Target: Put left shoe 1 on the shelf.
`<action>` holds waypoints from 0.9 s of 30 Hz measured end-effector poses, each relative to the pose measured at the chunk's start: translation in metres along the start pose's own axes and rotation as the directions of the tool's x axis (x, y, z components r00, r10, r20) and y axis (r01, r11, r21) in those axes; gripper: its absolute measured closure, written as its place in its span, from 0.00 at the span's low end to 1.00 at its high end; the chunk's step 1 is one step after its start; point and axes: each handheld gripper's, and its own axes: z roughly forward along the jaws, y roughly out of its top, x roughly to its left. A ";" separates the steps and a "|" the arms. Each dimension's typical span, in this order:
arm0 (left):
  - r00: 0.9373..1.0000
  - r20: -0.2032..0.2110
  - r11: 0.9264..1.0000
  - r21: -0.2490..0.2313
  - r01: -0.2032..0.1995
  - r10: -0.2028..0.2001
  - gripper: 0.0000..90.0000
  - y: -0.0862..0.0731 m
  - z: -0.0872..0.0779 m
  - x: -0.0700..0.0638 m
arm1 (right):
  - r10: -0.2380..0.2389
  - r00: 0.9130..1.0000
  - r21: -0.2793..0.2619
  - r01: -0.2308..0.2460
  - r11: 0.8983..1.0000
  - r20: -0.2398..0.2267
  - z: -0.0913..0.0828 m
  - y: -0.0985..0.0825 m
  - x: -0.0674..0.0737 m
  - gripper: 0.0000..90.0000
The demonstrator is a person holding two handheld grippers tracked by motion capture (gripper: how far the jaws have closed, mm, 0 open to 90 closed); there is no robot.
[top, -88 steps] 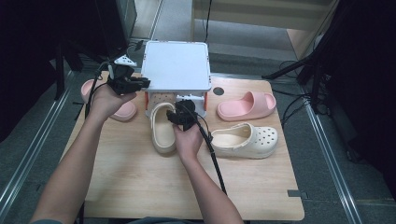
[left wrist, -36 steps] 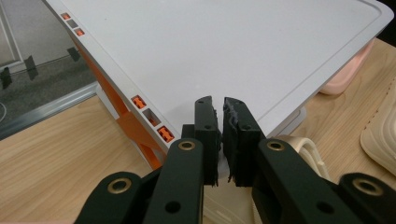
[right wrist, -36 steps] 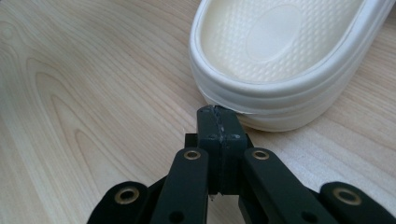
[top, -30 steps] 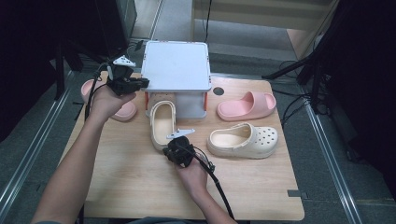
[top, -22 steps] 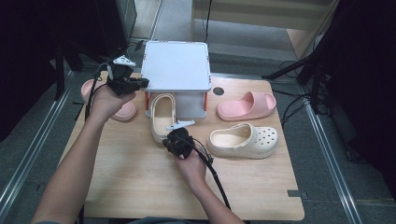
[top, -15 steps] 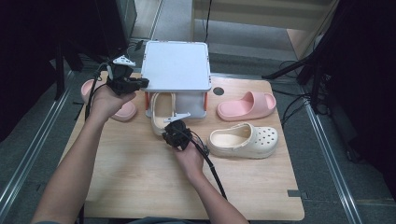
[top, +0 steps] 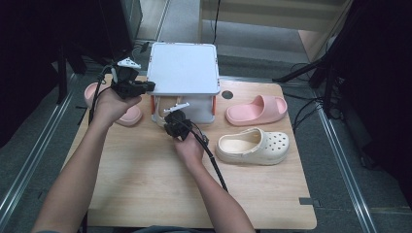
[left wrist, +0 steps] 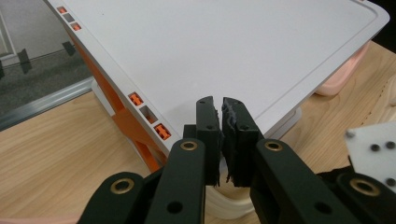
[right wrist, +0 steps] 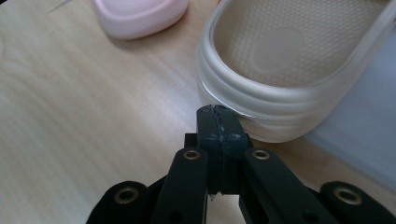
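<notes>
Pushed under the box [top: 183, 68], cream slipper [right wrist: 289, 70] touches the closed, empty right gripper [right wrist: 217, 111]

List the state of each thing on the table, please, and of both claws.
Left claw: shut, at the rack lid's edge.
Right claw: shut, tips against the cream slipper's heel.
Cream slipper: partly under the rack.
White rack: upright.
Cream clog: upright.
Pink slide: upright.
</notes>
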 end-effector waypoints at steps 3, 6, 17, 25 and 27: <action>1.000 0.002 1.000 0.000 0.001 -0.001 0.95 0.000 0.000 0.000 | 0.009 1.000 -0.018 -0.009 1.000 -0.001 0.008 0.004 -0.006 1.00; 1.000 0.008 1.000 -0.001 0.004 -0.004 0.95 0.000 0.000 0.001 | 0.020 1.000 -0.028 -0.020 0.999 0.000 0.013 0.006 -0.010 1.00; 0.997 0.029 0.997 0.009 0.072 -0.072 0.89 0.001 -0.003 0.003 | 0.077 0.990 -0.072 -0.086 0.994 -0.119 -0.027 -0.011 -0.006 0.93; 0.997 0.061 0.998 0.028 0.053 -0.055 0.71 0.005 -0.017 -0.008 | 0.036 0.989 -0.110 -0.052 0.993 -0.143 -0.078 -0.031 -0.006 0.82; 0.996 0.073 0.998 0.032 0.044 -0.047 0.68 0.005 -0.021 -0.011 | 0.027 0.990 -0.113 -0.043 0.993 -0.140 -0.090 -0.036 -0.008 0.80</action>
